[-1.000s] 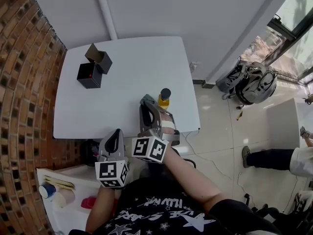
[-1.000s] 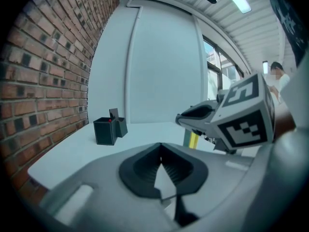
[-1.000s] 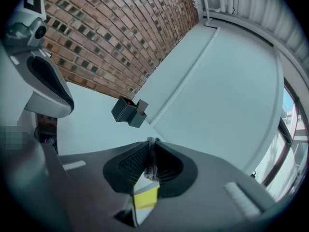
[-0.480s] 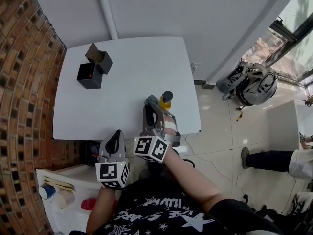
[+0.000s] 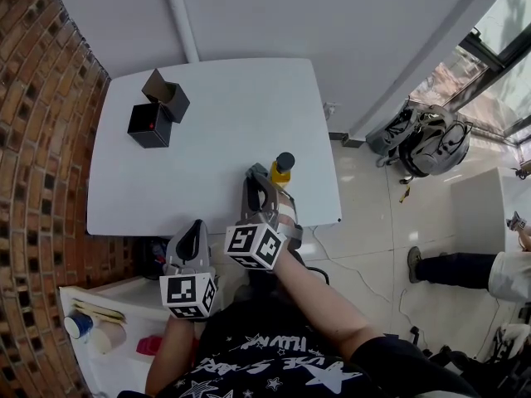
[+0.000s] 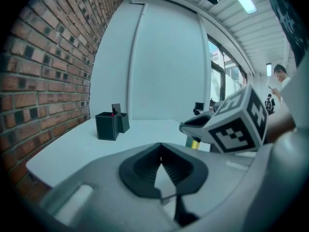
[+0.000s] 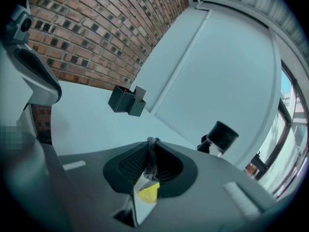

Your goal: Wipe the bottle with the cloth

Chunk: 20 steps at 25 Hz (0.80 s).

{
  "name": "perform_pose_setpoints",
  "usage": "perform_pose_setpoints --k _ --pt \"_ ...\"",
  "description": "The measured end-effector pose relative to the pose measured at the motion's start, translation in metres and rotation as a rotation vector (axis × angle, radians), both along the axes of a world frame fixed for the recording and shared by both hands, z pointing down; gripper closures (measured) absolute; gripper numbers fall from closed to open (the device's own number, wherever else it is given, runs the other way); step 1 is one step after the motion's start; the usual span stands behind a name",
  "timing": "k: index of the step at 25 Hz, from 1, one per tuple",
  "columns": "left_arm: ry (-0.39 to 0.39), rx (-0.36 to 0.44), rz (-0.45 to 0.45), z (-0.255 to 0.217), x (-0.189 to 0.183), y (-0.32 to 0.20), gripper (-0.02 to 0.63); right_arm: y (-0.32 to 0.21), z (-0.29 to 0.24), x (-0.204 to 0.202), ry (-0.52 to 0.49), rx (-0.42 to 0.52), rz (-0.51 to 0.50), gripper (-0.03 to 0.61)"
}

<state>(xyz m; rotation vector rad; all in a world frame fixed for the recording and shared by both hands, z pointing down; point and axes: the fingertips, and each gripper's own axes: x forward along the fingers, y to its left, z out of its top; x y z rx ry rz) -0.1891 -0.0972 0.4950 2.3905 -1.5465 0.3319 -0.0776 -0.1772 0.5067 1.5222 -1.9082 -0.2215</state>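
Note:
The bottle [image 5: 281, 169], yellow with a black cap, stands upright near the white table's [image 5: 207, 139] front right edge. My right gripper [image 5: 255, 175] is just left of it, shut on a grey cloth [image 5: 251, 171] that pokes out at the jaw tips. In the right gripper view the cloth [image 7: 151, 154] is pinched between the pads and the bottle cap [image 7: 221, 136] shows to the right, apart from the jaws. My left gripper [image 5: 197, 225] hangs off the table's front edge, shut on nothing. In the left gripper view a bit of the yellow bottle [image 6: 194, 142] peeks out below the right gripper.
Two black boxes [image 5: 156, 113] sit at the table's far left corner, near the brick wall [image 5: 41, 139]. Backpacks [image 5: 423, 143] lie on the floor to the right, and a person's legs [image 5: 452, 269] show beyond. A shelf with cups [image 5: 83, 326] is at lower left.
Almost nothing: the right gripper with the cloth has edged slightly closer to the bottle. The left gripper stays where it was.

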Motion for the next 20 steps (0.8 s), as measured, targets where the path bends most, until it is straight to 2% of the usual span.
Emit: perform_pose_setpoints --k 20 --pt "-0.006 -0.019 -0.01 0.006 -0.007 0.002 0.609 0.009 0.076 0.007 0.06 -0.178 -0.003 0.538"
